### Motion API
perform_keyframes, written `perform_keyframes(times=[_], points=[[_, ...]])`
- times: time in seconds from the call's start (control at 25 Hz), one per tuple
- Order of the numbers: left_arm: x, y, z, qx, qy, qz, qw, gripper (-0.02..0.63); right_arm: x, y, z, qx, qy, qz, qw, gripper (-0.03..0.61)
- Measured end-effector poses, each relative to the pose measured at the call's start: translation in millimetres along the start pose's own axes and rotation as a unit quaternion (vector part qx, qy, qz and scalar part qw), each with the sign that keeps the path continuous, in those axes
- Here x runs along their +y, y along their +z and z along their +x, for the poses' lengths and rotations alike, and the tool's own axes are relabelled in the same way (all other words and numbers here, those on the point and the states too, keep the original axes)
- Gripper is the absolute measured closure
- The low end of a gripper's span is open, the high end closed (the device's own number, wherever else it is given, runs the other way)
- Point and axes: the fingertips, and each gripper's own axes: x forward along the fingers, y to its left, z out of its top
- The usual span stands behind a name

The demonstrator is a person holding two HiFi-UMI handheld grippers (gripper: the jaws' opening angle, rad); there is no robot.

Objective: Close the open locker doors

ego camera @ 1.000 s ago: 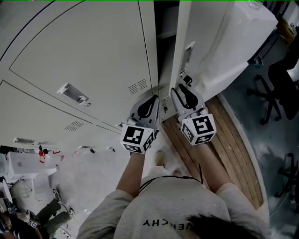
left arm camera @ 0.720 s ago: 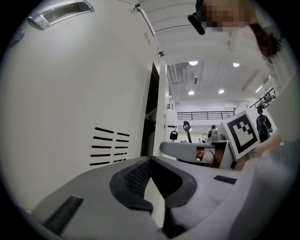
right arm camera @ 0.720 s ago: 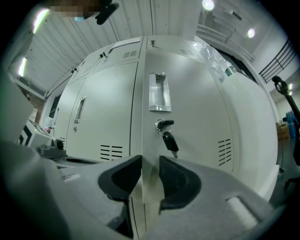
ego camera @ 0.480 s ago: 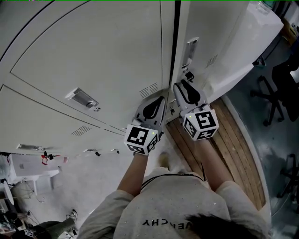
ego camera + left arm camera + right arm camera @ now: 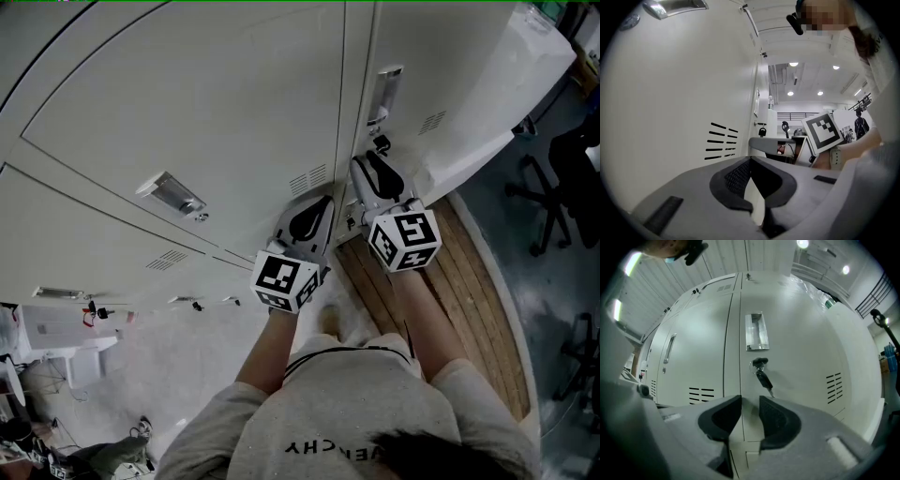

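We can read only one print. On the person's light shirt (image 5: 323, 412), seen upside down in the head view, stand dark letters that end in "CHY"; the rest stays unclear. Each marker cube (image 5: 284, 278) carries a black-and-white square code pattern.

The locker doors (image 5: 216, 112) before me look smooth, satin-painted metal; the recessed handle (image 5: 754, 331) gleams like bare metal; the floor planks (image 5: 469, 281) are matt wood.

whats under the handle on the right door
A lock with a key hanging from it. Lower down, the right gripper covers part of the door.
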Motion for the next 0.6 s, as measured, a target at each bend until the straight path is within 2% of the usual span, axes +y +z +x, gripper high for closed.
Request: perform_keyframes(times=[0.6], points=[[13.0,8.2,-23.6,-0.006,0.039,0.010,0.9992,0.615,-3.7,-5.6,2.8,0.007,0.002,0.027,1.000,0.476]])
